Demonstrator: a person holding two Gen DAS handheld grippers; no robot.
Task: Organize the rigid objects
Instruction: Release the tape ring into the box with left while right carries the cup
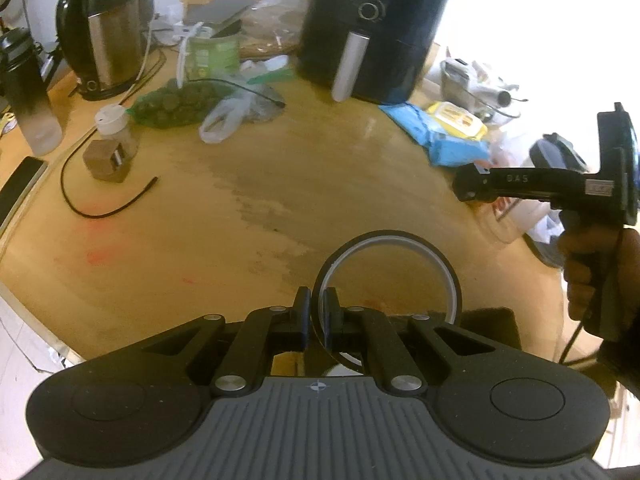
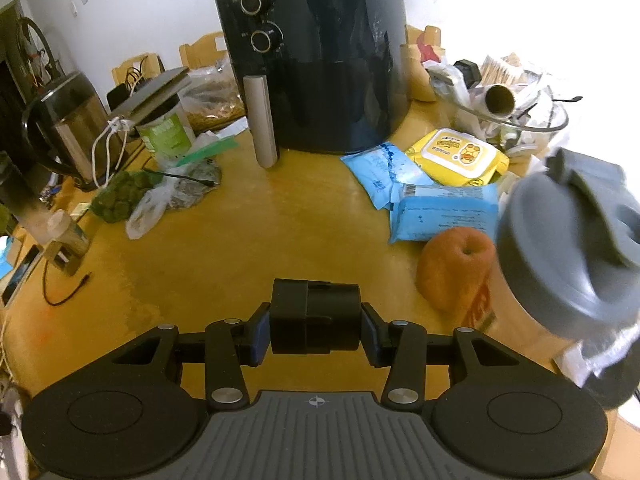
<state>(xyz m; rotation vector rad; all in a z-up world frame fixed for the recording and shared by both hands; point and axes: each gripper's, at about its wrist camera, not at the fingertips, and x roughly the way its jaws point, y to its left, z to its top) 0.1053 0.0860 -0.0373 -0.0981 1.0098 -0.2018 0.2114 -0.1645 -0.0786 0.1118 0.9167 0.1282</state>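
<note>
My left gripper [image 1: 317, 314] is shut on the rim of a black tape ring [image 1: 424, 246], held above the wooden table [image 1: 240, 220]. My right gripper [image 2: 316, 330] is shut on a black cylindrical object [image 2: 314, 316], held above the table [image 2: 240, 240]. The right gripper also shows in the left wrist view [image 1: 472, 186] at the right, held by a hand. An orange fruit [image 2: 454, 266] lies just right of my right gripper. A cup with a grey lid [image 2: 568, 256] stands beside the fruit.
A black air fryer [image 1: 372, 28] stands at the back. A kettle [image 1: 104, 32], a dark bottle [image 1: 24, 88], a small jar [image 1: 114, 126], a brown block [image 1: 106, 160] and a black cable [image 1: 100, 208] are at the left. Blue and yellow wipe packs [image 2: 440, 184] and a cluttered bowl [image 2: 512, 116] are at the right.
</note>
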